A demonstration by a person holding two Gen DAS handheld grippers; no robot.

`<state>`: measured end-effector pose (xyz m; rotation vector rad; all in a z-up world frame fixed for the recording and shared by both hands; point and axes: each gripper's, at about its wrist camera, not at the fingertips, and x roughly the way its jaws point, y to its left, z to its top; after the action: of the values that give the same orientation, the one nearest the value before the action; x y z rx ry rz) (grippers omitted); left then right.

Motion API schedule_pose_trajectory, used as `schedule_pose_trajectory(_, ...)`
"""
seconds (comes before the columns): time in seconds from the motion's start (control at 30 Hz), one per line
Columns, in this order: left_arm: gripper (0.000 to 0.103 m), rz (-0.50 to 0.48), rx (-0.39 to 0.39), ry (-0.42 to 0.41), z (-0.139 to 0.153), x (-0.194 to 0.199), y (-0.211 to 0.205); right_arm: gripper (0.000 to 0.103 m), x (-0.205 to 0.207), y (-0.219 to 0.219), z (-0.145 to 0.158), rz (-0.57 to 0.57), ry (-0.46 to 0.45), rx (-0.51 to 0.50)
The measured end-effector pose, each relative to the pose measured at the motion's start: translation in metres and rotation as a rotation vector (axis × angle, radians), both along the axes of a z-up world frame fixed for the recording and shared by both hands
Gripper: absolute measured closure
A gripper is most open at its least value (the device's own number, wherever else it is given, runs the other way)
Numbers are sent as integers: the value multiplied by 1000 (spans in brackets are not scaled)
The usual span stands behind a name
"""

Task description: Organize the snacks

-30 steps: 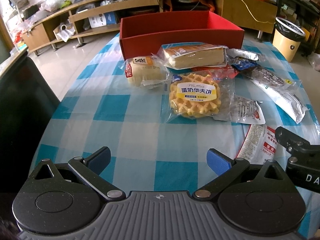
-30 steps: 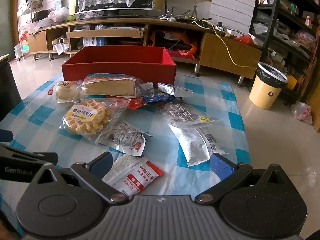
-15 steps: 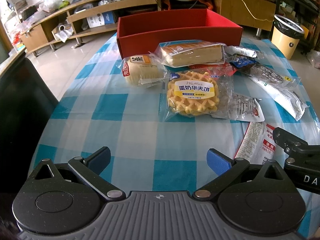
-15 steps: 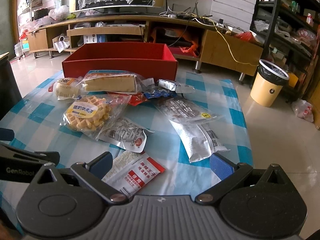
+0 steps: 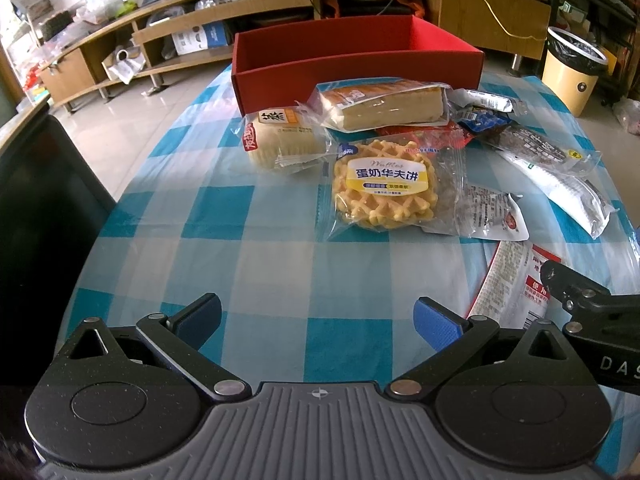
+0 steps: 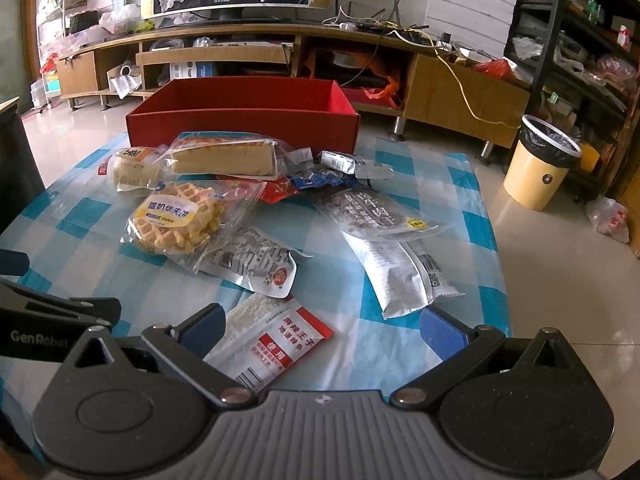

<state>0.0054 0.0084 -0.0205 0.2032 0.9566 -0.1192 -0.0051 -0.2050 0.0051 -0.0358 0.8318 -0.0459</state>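
A table draped in a blue-and-white checked cloth (image 5: 248,248) carried an open red cardboard box (image 5: 352,68) at its far edge. Before the box lay clear-wrapped snacks: a round pale bun (image 5: 280,144), a sponge cake slice (image 5: 384,106), a yellow-labelled waffle (image 5: 384,184), and a red-and-white sachet (image 6: 276,340) nearest the camera.
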Motion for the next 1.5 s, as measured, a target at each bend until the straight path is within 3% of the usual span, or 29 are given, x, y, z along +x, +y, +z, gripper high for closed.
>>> schedule_pose_trajectory(1.07, 0, -10, 14, 7, -2, -1, 0, 0, -1, 1, -5, 7, 18, 1)
schedule_pose_trajectory(1.3, 0, 30, -8, 42, 1, 2, 19, 0, -10, 0, -14, 1, 90, 22)
schedule_pose_trajectory(1.5, 0, -6, 12, 97, -7, -1, 16, 0, -11, 14, -33, 22, 174, -2)
